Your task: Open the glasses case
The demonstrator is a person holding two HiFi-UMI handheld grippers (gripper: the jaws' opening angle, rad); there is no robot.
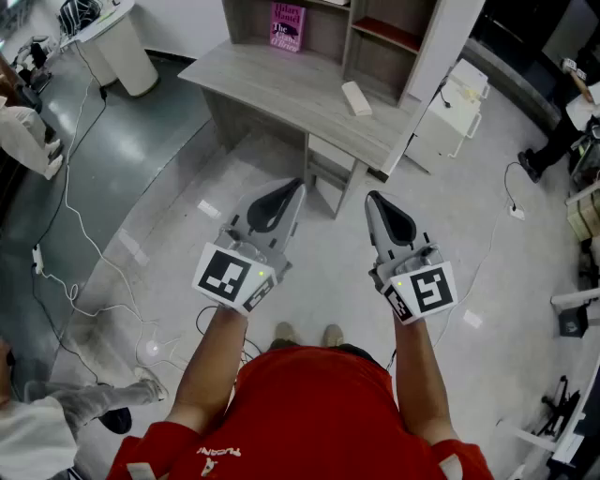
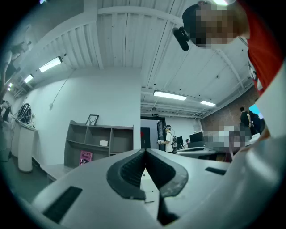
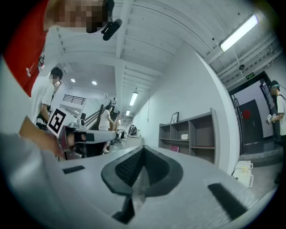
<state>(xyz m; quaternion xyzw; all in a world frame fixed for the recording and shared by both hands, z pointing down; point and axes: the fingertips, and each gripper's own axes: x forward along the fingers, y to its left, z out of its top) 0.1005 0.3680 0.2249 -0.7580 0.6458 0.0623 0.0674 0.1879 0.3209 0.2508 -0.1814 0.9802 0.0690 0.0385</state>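
Note:
A pale oblong case [image 1: 356, 97] lies on the grey wooden desk [image 1: 281, 84], in front of the shelf unit; it looks closed. Both grippers hang in the air well short of the desk, above the floor. My left gripper [image 1: 296, 184] is shut with nothing between its pads, and its own view shows the jaws [image 2: 144, 151] meeting in front of the distant shelves. My right gripper [image 1: 372, 197] is shut and empty too, its jaws [image 3: 143, 147] closed in its own view. The case shows as a small white shape [image 2: 103, 142] by the shelves.
A pink book [image 1: 287, 25] stands in the shelf unit on the desk. A white low cabinet [image 1: 459, 103] stands right of the desk, a white bin [image 1: 122, 47] at far left. Cables [image 1: 80, 225] trail over the floor. Other people stand around the room.

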